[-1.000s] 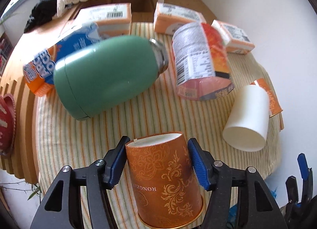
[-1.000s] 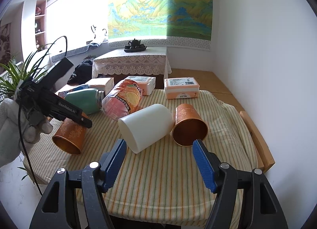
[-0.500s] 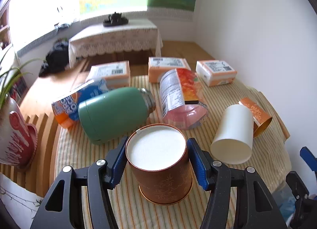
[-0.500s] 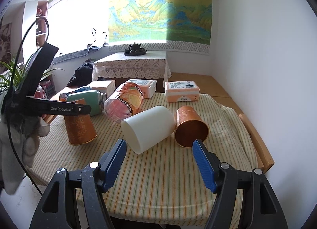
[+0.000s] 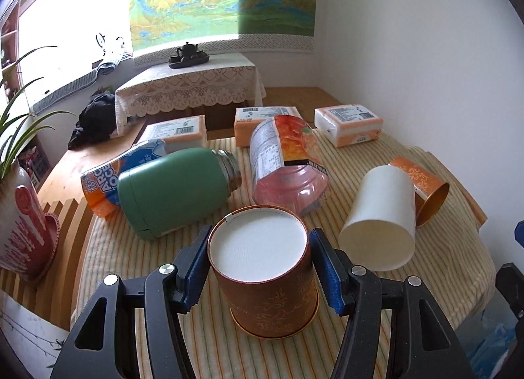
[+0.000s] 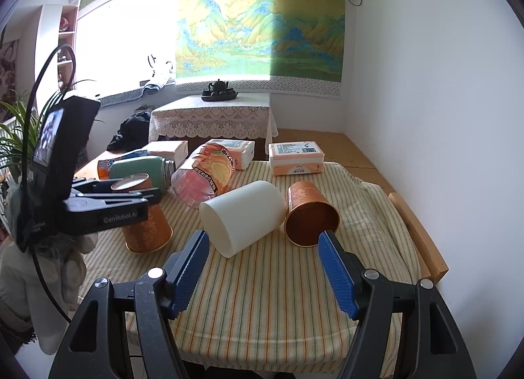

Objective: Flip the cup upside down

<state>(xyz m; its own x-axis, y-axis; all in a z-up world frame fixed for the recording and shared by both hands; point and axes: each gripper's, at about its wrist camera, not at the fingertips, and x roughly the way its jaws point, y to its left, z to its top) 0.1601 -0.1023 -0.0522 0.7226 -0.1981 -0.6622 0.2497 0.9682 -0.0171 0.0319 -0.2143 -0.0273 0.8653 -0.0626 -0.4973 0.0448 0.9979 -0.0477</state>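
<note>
A: Where's the cup [image 5: 266,275] sitting?
B: Upside down on the counter [image 5: 281,356], rim down, between the left tool [image 5: 260,267] pads, which are touching its sides and gripping it.
A: Other cups?
B: White cup [image 6: 242,217] and orange cup [image 6: 309,217] are lying sideways, nothing visible inside.
A: Right tool [image 6: 262,269]?
B: Hanging wide open, holding nothing.

Green flask [image 5: 170,192], snack bag [image 5: 285,162] and white cup [image 5: 380,221] lying sideways on striped tablecloth [image 5: 131,264].

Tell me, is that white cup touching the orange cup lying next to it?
Touching. In the right wrist view the white cup lies on its side, its closed end pressed against the fallen orange cup, no gap between them.
</note>
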